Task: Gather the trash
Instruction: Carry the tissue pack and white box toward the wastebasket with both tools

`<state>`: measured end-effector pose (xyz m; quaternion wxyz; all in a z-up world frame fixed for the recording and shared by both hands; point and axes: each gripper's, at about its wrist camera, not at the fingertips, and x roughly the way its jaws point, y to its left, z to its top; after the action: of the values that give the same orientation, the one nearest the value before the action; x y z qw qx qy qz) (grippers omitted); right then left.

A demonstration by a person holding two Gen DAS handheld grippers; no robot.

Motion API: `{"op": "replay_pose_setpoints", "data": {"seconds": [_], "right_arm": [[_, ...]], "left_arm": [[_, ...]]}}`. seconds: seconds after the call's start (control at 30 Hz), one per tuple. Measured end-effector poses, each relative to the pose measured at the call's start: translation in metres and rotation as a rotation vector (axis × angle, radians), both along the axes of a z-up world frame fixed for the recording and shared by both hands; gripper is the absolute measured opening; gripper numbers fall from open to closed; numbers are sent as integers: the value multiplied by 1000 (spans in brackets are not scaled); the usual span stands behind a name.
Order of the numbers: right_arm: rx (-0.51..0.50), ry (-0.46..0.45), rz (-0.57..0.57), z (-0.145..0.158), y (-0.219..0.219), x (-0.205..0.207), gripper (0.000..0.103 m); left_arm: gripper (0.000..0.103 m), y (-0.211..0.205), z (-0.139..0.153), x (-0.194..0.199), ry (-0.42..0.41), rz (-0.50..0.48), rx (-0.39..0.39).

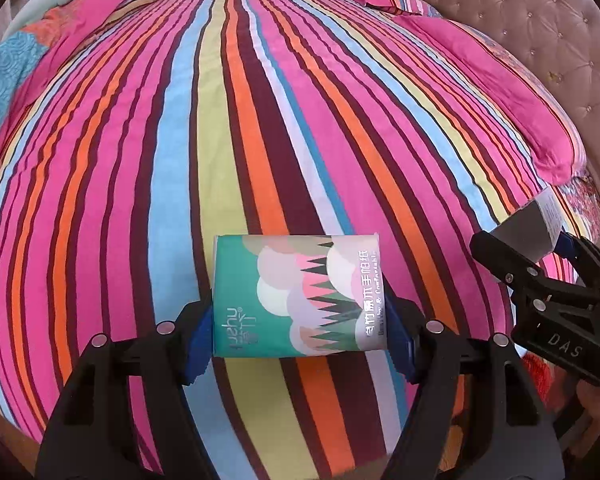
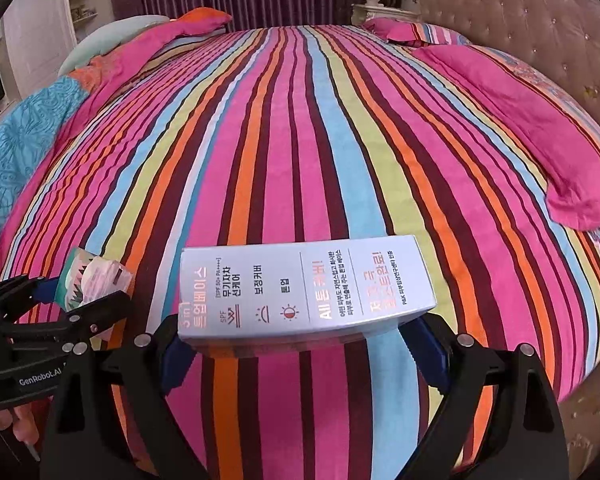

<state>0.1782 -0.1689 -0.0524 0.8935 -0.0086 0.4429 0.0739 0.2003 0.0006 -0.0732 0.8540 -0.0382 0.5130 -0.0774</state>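
Gripped crosswise in the left gripper (image 1: 300, 332), a green tissue packet (image 1: 296, 296) is held above the striped bed (image 1: 240, 140); a pale cosmetics box (image 2: 304, 288) is clamped in the right gripper's (image 2: 304, 344) jaws.

Below me is the bed (image 2: 300, 140), covered by a striped sheet (image 1: 260, 120). On it lie a pink bolster (image 2: 540, 128) along the headboard side, 1 striped pillow (image 2: 420, 34) at the far end, and a folded quilt (image 2: 112, 64) along the left.
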Motion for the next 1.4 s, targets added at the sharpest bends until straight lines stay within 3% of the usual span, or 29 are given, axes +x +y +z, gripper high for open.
{"op": "replay_pose_setpoints", "data": {"seconds": [0.5,0.93,1.4], "right_arm": [[6,-12,15,4,-6,-81,85],[15,-16,90,3,11,-146,85],[102,150,107,-39,13,-184,85]], "left_arm": [[69,-1,8,-95,-12,-13,33],[69,1,-3,-182,15,-14,-10],[69,-8,-46,-240,107,-16,-2]]}}
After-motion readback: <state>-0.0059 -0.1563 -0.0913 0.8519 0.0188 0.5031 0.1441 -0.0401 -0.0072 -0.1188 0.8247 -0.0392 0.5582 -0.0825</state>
